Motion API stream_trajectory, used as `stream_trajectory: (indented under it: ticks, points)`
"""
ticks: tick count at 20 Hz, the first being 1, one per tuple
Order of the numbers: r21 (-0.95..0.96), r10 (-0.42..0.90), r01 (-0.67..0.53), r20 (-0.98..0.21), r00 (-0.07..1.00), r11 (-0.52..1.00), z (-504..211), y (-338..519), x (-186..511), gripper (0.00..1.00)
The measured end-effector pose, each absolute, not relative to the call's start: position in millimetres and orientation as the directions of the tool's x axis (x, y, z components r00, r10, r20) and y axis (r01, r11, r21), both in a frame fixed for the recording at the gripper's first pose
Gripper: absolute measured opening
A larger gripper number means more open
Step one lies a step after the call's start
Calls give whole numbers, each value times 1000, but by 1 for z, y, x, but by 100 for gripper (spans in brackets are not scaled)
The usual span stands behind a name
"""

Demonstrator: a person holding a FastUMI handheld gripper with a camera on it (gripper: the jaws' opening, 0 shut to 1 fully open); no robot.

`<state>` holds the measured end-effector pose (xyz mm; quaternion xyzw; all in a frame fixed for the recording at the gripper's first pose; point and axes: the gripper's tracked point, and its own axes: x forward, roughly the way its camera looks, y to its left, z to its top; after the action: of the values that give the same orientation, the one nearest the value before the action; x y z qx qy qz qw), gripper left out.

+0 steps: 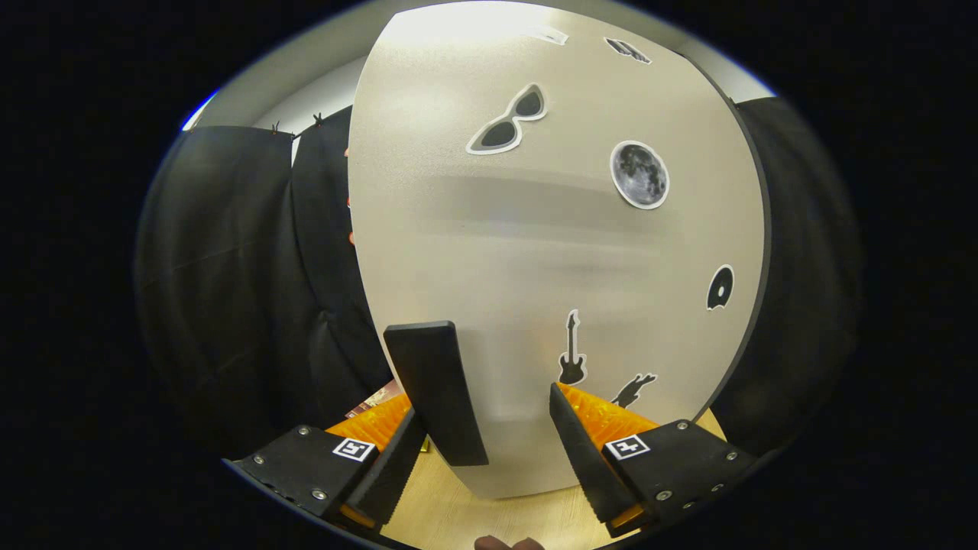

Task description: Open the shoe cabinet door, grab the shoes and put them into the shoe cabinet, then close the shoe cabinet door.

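jaws wide apart, empty | cabinet door (550, 252) w/ black handle (435, 393) just ahead

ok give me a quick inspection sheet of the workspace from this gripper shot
surface: pale wood floor under the fingers
job's things: grey cabinet door close ahead, its black handle between the fingers; stickers on it, among them sunglasses, a moon and a guitar
clutter: something reddish low beside the door, too small to tell
grippers: gripper open, fingers either side of the handle, not pressing on it
cables: nothing seen
surroundings: black cloth wall on both sides
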<state>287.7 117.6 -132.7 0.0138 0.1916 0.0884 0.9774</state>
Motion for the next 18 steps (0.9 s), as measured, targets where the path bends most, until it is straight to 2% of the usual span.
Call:
stream_trajectory:
  ticks: [18]
  points:
    - [49,189,-184,-344,920,982,-135,122,316,98]
